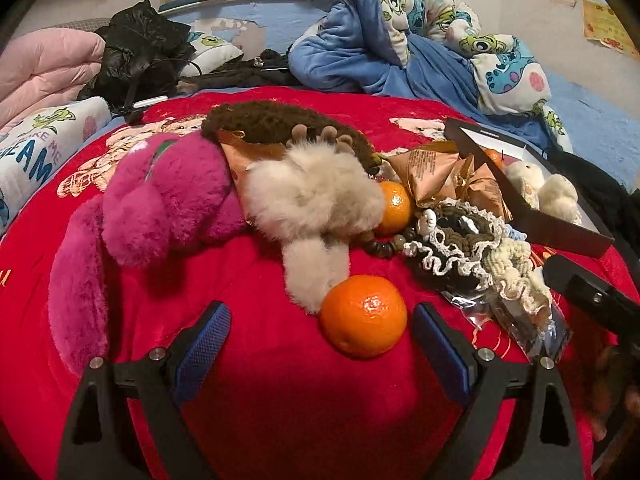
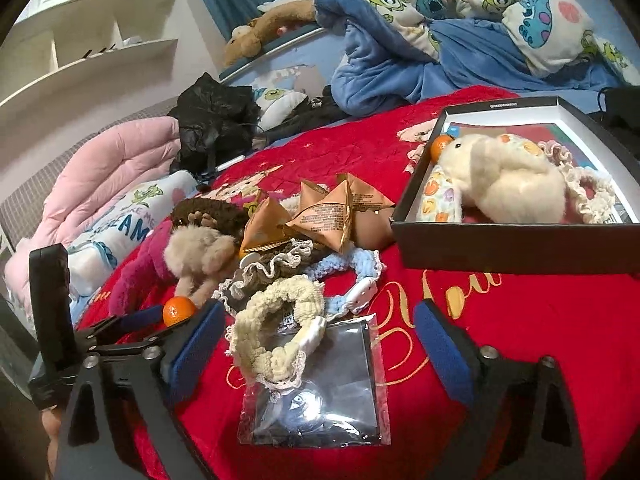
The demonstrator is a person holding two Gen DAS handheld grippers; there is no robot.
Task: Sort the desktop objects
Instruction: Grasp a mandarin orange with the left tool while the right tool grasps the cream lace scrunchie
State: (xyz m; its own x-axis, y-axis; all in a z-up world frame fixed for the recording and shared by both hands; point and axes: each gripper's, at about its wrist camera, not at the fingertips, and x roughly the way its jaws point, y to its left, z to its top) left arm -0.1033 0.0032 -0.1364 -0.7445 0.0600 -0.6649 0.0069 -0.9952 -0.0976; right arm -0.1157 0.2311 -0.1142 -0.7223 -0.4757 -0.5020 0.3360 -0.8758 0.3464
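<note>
My left gripper (image 1: pixel 320 312) stands open low over the red blanket (image 1: pixel 260 400). An orange (image 1: pixel 363 315) lies between its blue pads, nearer the right one, and neither pad touches it. My right gripper (image 2: pixel 320 308) is open too, around a cream scrunchie (image 2: pixel 276 332) that lies on a clear plastic bag (image 2: pixel 316 380); its pads stand apart from both. A black box (image 2: pixel 516 240) at the right holds a white plush (image 2: pixel 508 176), a small orange (image 2: pixel 440 146) and a frilly cream scrunchie (image 2: pixel 580 176). The right wrist view shows the same orange (image 2: pixel 179 309) by the left gripper's fingers (image 2: pixel 136 318).
The pile ahead holds a pink plush (image 1: pixel 160 208), a beige fluffy toy (image 1: pixel 312 196), a second orange (image 1: pixel 394 206), gold packets (image 1: pixel 432 172), a brown lace scrunchie (image 1: pixel 452 240), beads (image 1: pixel 384 246) and a blue scrunchie (image 2: pixel 348 264). Quilts, a black bag (image 2: pixel 216 124) and shelves lie beyond.
</note>
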